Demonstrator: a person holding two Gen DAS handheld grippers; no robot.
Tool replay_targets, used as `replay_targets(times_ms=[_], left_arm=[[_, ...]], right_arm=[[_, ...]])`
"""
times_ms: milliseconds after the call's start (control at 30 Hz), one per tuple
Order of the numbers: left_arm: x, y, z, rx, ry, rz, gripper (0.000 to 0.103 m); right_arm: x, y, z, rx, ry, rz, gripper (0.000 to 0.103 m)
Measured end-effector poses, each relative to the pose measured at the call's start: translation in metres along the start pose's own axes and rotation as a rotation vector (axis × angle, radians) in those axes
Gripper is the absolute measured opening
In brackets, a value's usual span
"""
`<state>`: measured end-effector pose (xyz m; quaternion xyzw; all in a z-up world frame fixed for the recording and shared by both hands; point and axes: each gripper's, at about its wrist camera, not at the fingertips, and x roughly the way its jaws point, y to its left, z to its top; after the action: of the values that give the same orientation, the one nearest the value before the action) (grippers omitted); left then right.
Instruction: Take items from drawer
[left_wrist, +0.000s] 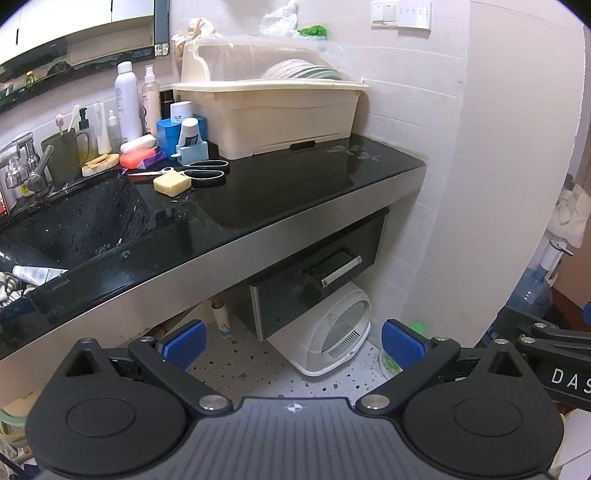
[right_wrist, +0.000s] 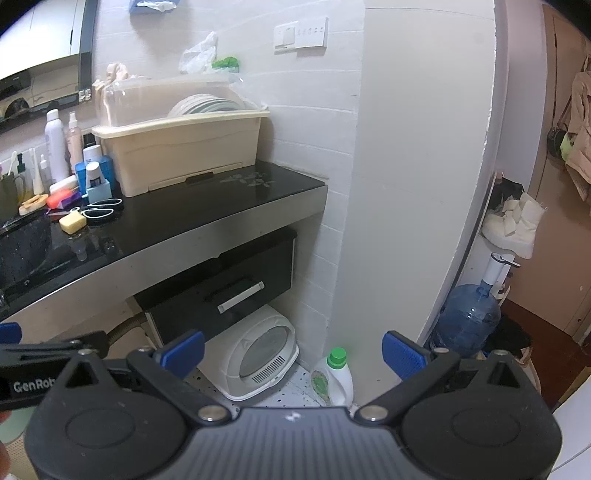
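Observation:
A black drawer (left_wrist: 314, 280) (right_wrist: 221, 288) with a silver bar handle (left_wrist: 341, 271) (right_wrist: 241, 292) hangs closed under the black countertop (left_wrist: 280, 184) (right_wrist: 177, 218). Its contents are hidden. My left gripper (left_wrist: 293, 341) is open, blue pads wide apart, held back from the drawer and below it with nothing between the fingers. My right gripper (right_wrist: 293, 350) is open too and empty, a little further right and farther from the drawer. Part of the other gripper shows at each view's edge.
A white domed appliance (left_wrist: 332, 332) (right_wrist: 258, 354) sits on the speckled floor under the drawer, a green-capped bottle (right_wrist: 336, 373) beside it. On the counter are a beige dish rack (left_wrist: 273, 110), scissors (left_wrist: 199, 171), soap (left_wrist: 171, 183), toiletries and a sink (left_wrist: 66, 225). A water jug (right_wrist: 469, 317) stands right.

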<state>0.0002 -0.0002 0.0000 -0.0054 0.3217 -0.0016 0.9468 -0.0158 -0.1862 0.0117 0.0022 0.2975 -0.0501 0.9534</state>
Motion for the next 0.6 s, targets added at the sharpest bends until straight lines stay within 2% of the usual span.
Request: replay_targets(times_ms=[200,600], left_arm=[[0.0016,-0.0029,0.0017,-0.002,0.011,0.003,0.102],[0.0031,0.0000,0.0004,-0.007,0.017,-0.007,0.102]], right_arm=[[0.0039,-0.0018,0.0025,-0.005,0.021,-0.007,0.103],[-0.0009,0.0010,-0.0012,-0.006,0.008,-0.008,0.103]])
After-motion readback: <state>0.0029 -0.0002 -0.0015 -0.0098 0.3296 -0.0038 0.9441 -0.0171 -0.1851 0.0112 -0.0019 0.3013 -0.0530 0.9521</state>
